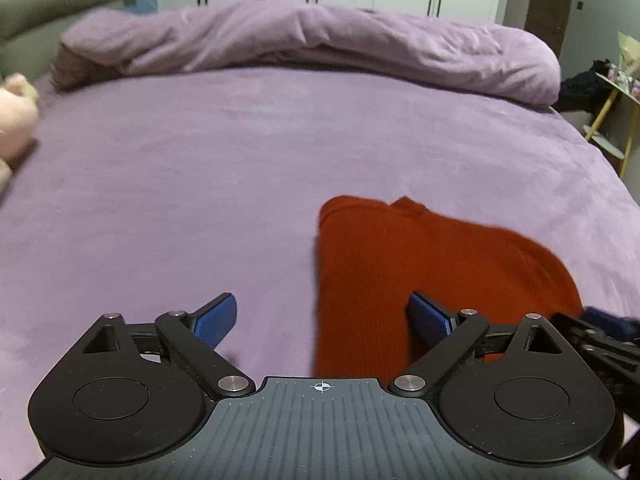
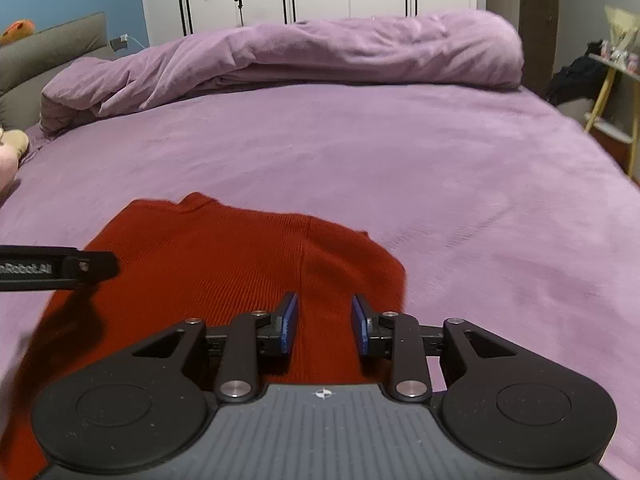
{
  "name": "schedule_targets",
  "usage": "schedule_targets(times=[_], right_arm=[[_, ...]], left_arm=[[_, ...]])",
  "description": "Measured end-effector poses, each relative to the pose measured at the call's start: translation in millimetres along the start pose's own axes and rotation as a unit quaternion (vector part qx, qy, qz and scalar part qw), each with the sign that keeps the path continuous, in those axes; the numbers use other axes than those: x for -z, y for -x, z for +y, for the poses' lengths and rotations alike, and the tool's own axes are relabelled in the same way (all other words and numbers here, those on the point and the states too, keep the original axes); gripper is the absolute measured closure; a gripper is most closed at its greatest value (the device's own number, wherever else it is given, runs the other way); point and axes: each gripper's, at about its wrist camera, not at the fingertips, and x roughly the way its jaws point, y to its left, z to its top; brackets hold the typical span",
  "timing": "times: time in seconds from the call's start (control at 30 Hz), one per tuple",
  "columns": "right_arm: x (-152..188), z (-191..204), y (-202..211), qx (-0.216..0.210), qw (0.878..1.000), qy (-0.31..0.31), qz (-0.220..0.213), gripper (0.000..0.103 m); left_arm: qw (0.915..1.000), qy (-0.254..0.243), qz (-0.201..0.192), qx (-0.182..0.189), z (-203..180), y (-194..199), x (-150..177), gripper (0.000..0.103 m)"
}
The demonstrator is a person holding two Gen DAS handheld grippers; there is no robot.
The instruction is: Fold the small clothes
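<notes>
Red ribbed knit top lies flat on the purple bedsheet, already doubled over by the look of it, collar bump at the far edge. Left gripper hangs just off the garment's left edge, jaws spread wide, nothing between them; its right pad sits over the red cloth, its left pad over bare sheet. Right gripper hovers above the near right part of the top, jaws partly apart with a vertical seam or crease line running up between them; pads do not press the fabric, so nothing is held. In the right wrist view the left gripper's black finger shows out to the left, over the cloth's left side. Crumpled purple duvet well beyond both grippers; pink plush toy far off to the left. Judgement: a fold has just been laid and let go. Next move likely calls for fresh pinches on an edge, both layers caught together, then a carry across without dragging the lower layer.
</notes>
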Motion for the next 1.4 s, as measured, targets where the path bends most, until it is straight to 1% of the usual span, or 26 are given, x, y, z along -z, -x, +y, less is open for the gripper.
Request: schedule_targets(times=[0.03, 0.07, 0.1, 0.13, 0.17, 0.23, 0.3, 0.33, 0.37, 0.43, 0.5, 0.6, 0.7, 0.83, 1.0, 1.17, 1.4], right_arm=[[5, 2, 15, 0.009, 1.000, 0.005, -0.001, 0.059], [13, 2, 32, 0.021, 1.000, 0.006, 0.001, 0.042], [21, 2, 47, 0.035, 0.999, 0.002, 0.007, 0.034], [29, 0, 63, 0.037, 0.999, -0.005, 0.019, 0.023], [36, -4, 75, 0.028, 0.999, -0.015, 0.028, 0.020], [51, -8, 95, 0.019, 0.997, -0.036, 0.069, 0.019], [62, -7, 104, 0.024, 0.992, -0.051, 0.112, 0.017], [66, -6, 107, 0.029, 0.989, -0.059, 0.136, 0.016], [68, -5, 109, 0.033, 0.986, -0.066, 0.151, 0.015], [68, -1, 111, 0.048, 0.981, -0.070, 0.174, 0.012], [65, 5, 112, 0.061, 0.978, -0.059, 0.191, 0.010], [59, 18, 118, 0.065, 0.979, -0.029, 0.193, 0.009], [55, 28, 126, 0.082, 0.978, -0.010, 0.193, 0.007], [51, 36, 133, 0.070, 0.978, -0.016, 0.195, 0.007], [48, 38, 138, 0.061, 0.978, -0.029, 0.199, 0.007], [47, 41, 142, 0.070, 0.978, -0.024, 0.197, 0.007], [46, 40, 144, 0.069, 0.977, -0.035, 0.201, 0.007]], left_arm=[[1.0000, -0.007, 0.000, -0.006, 2, 12, 8, 0.005], [0.9998, -0.014, 0.003, -0.012, 3, 22, 17, 0.002], [0.9995, -0.019, 0.013, -0.022, 4, 31, 27, 0.002], [0.9992, -0.019, 0.021, -0.029, 5, 40, 37, 0.002], [0.9989, -0.017, 0.029, -0.033, 6, 46, 43, 0.002], [0.9977, -0.006, 0.056, -0.037, 8, 58, 56, 0.002], [0.9972, 0.006, 0.069, -0.027, 10, 68, 63, 0.002], [0.9972, 0.005, 0.072, -0.021, 10, 72, 65, 0.002], [0.9969, 0.000, 0.076, -0.019, 10, 77, 66, 0.002], [0.9968, -0.019, 0.074, -0.024, 8, 87, 67, 0.002], [0.9970, -0.036, 0.064, -0.024, 8, 96, 66, 0.002], [0.9970, -0.049, 0.060, -0.012, 10, 107, 62, 0.002], [0.9967, -0.051, 0.062, -0.009, 12, 113, 62, 0.002], [0.9916, -0.065, 0.111, -0.014, 10, 112, 61, 0.002], [0.9916, -0.055, 0.117, -0.008, 10, 115, 62, 0.002], [0.9910, -0.059, 0.120, -0.010, 8, 117, 63, 0.002], [0.9907, -0.059, 0.122, -0.007, 6, 118, 63, 0.002]])
